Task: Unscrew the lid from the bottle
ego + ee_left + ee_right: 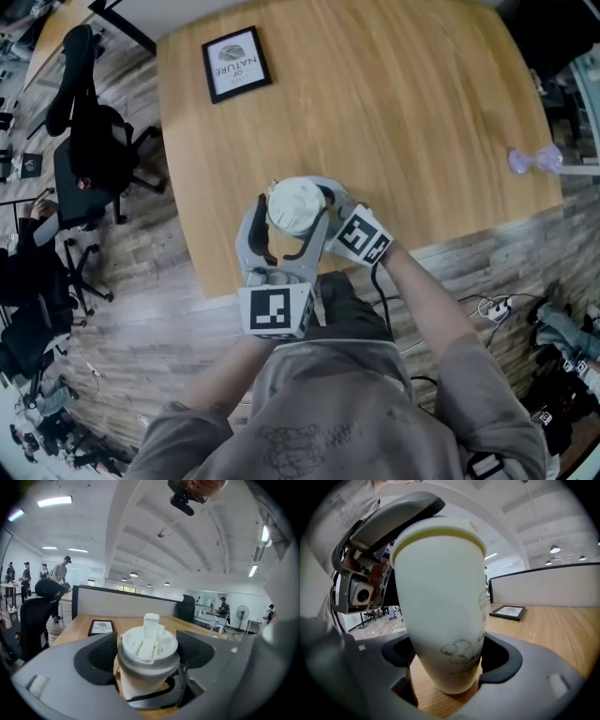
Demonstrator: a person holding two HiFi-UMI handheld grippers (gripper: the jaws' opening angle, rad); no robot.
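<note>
A white bottle (440, 602) with a faint cartoon print stands on the wooden table (394, 112), close to its near edge. Its white lid (295, 204) has a raised flip spout. My left gripper (289, 220) reaches over from the near side. In the left gripper view its dark pads (99, 656) press on both sides of the lid (147, 644). My right gripper (323, 216) comes in from the right. Its jaws are closed on the bottle's lower body, just above the table (447, 660). The left gripper's curved finger (393, 513) shows above the lid's rim.
A black-framed picture (235, 62) lies flat at the table's far left. A small purple object (530, 159) sits at the right edge. Black office chairs (89, 141) stand on the floor to the left. Cables (492, 307) lie on the floor at right.
</note>
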